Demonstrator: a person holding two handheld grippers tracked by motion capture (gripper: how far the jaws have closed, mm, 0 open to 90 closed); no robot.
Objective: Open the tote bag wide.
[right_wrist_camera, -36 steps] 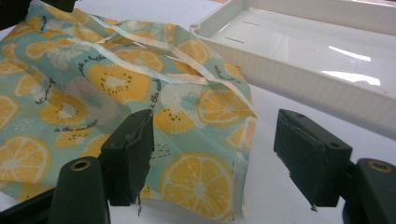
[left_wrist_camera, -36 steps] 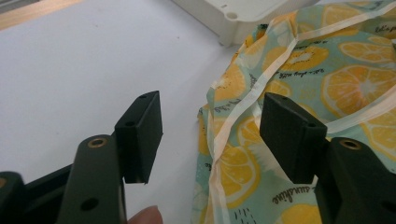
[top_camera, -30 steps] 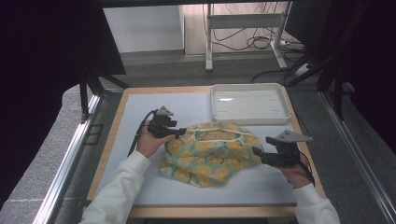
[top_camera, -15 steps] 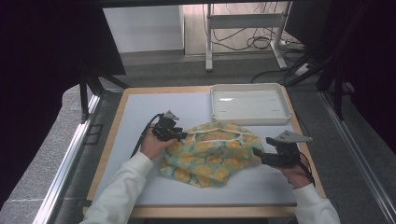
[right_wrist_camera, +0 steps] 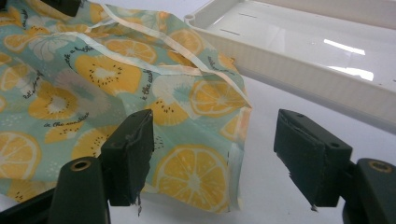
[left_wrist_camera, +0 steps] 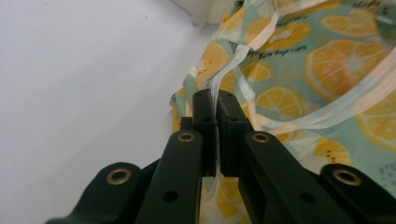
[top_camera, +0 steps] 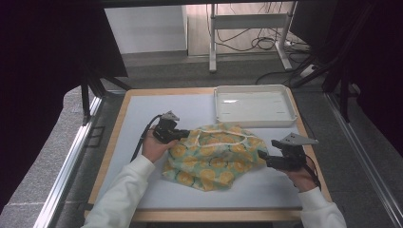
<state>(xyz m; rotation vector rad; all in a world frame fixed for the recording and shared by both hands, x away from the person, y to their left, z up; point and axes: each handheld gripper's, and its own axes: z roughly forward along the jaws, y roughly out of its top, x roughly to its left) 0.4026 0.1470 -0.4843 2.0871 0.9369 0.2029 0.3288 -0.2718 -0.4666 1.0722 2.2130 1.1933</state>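
Note:
A pale green cloth printed with orange slices point(top_camera: 214, 154) lies crumpled on the white table top, with a pale trim band point(left_wrist_camera: 233, 60) along its edge. My left gripper point(top_camera: 183, 135) is at the cloth's left edge; its jaws have just been closing and now pinch the trim of the cloth point(left_wrist_camera: 215, 100). My right gripper point(top_camera: 260, 156) rests at the cloth's right edge, open, with a corner of the cloth point(right_wrist_camera: 205, 172) lying between its fingers point(right_wrist_camera: 130, 149) without being pressed.
A white shallow tray point(top_camera: 254, 118) stands at the back right of the table, close behind the cloth; its wall point(right_wrist_camera: 299, 70) runs just beyond my right gripper. The wooden rim of the table point(top_camera: 109, 156) frames the white top.
My left gripper has slid a little rightward onto the cloth's left edge and its jaws have shut on the trim. The right gripper has stayed put.

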